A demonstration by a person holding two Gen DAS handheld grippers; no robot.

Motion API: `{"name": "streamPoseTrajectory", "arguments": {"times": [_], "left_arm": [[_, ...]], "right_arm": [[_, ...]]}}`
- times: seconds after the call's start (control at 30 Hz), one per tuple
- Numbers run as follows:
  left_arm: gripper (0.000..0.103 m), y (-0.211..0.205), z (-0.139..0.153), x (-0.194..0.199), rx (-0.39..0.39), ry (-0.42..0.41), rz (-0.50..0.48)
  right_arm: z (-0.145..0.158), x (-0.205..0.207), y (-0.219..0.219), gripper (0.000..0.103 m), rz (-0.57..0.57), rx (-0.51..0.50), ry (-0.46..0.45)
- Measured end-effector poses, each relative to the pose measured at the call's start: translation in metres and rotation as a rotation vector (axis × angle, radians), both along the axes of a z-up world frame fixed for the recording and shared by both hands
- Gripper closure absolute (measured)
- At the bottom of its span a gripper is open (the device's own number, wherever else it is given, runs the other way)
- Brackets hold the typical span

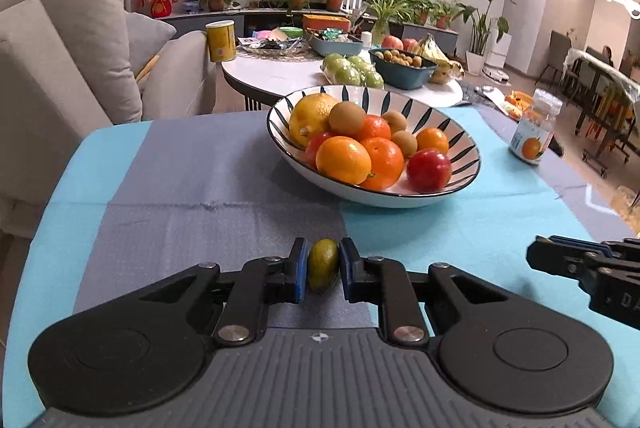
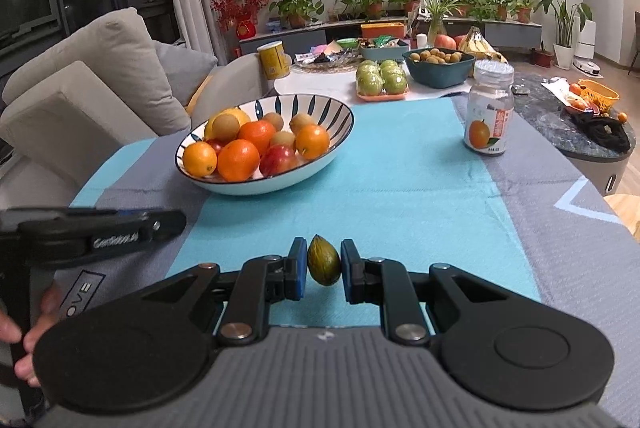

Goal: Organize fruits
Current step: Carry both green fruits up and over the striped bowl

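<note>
One olive fruit (image 1: 323,265) between each tongs' pads.

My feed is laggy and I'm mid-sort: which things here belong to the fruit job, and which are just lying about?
Part of the job:
- small green fruit in the left gripper
- pointed green fruit in the right gripper
- striped bowl of oranges, kiwis, lemon, red fruit

Lying about:
- orange-label jar
- yellow canister
- green apples on the far table
- bananas

R gripper (image 2: 323,264) – olive fruit (image 2: 324,260) pinched
</note>
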State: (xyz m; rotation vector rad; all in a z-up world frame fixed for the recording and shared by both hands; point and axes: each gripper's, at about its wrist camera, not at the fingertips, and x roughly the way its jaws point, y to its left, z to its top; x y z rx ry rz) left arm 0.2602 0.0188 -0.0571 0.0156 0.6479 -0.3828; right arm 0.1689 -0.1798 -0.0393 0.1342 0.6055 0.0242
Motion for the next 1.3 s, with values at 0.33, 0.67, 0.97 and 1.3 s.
{"name": "streamPoseTrajectory", "arguments": {"times": [0.33, 0.67, 0.97, 1.3], "left_arm": [[0.087, 0.007, 0.038, -0.013, -0.036, -0.074, 0.038], [0.087, -0.003, 0.071, -0.012, -0.038, -0.141, 0.028], [0.087, -0.015, 0.084, -0.012, -0.055, -0.172, 0.017], [0.087, -0.024, 0.101, -0.002, -0.06, -0.223, 0.019]], "right_arm": [[0.019, 0.001, -0.002, 0.027, 0.028, -0.006, -0.07], [0.04, 0.015, -0.001, 0.027, 0.057, -0.014, -0.103], [0.059, 0.025, -0.006, 0.026, 0.052, -0.042, -0.175], [0.079, 0.038, -0.007, 0.027, 0.065, -0.048, -0.235]]}}
